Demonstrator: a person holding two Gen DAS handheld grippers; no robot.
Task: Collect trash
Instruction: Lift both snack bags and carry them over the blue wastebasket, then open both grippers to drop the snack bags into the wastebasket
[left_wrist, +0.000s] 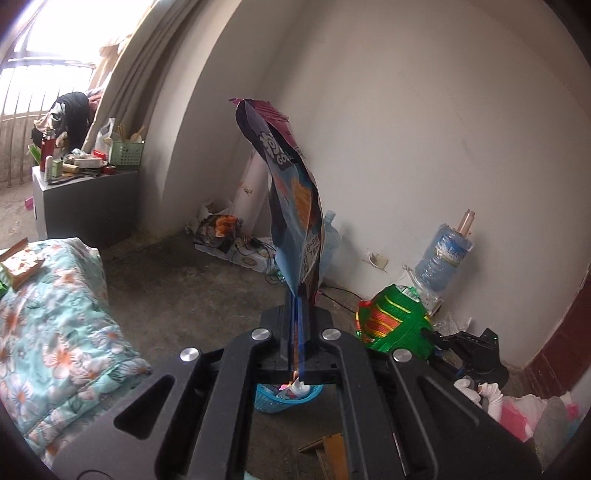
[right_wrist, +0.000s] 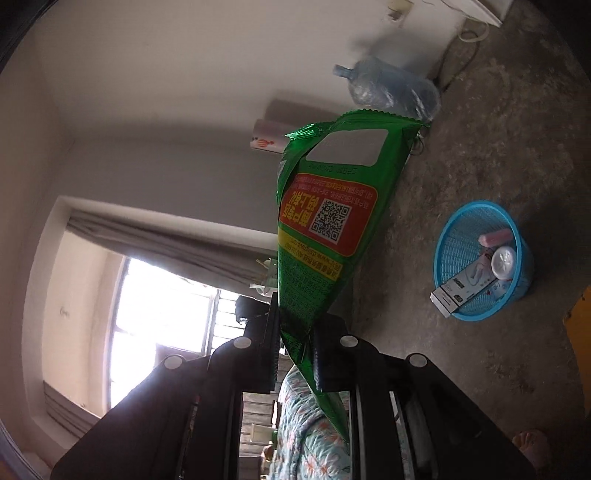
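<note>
My left gripper (left_wrist: 297, 314) is shut on a blue and purple snack bag (left_wrist: 291, 206) that stands up from its jaws. Below it, between the gripper's arms, part of a blue mesh basket (left_wrist: 275, 402) with trash shows. My right gripper (right_wrist: 295, 332) is shut on a green snack bag (right_wrist: 325, 221) with a red label and a QR code. This view is rolled on its side, with the blue basket (right_wrist: 450, 240) on the floor to the right, apart from the bag. The green bag (left_wrist: 395, 321) and the right gripper also show at the lower right of the left wrist view.
A bed with a floral quilt (left_wrist: 48, 325) lies at left. A grey cabinet (left_wrist: 85, 206) with clutter stands by the window. Water jugs (left_wrist: 443, 254) and a cardboard pile (left_wrist: 236, 243) line the wall. A gloved hand (left_wrist: 487, 395) and pink bags (left_wrist: 524, 413) sit at lower right. Bare concrete floor (right_wrist: 498, 129) surrounds the basket.
</note>
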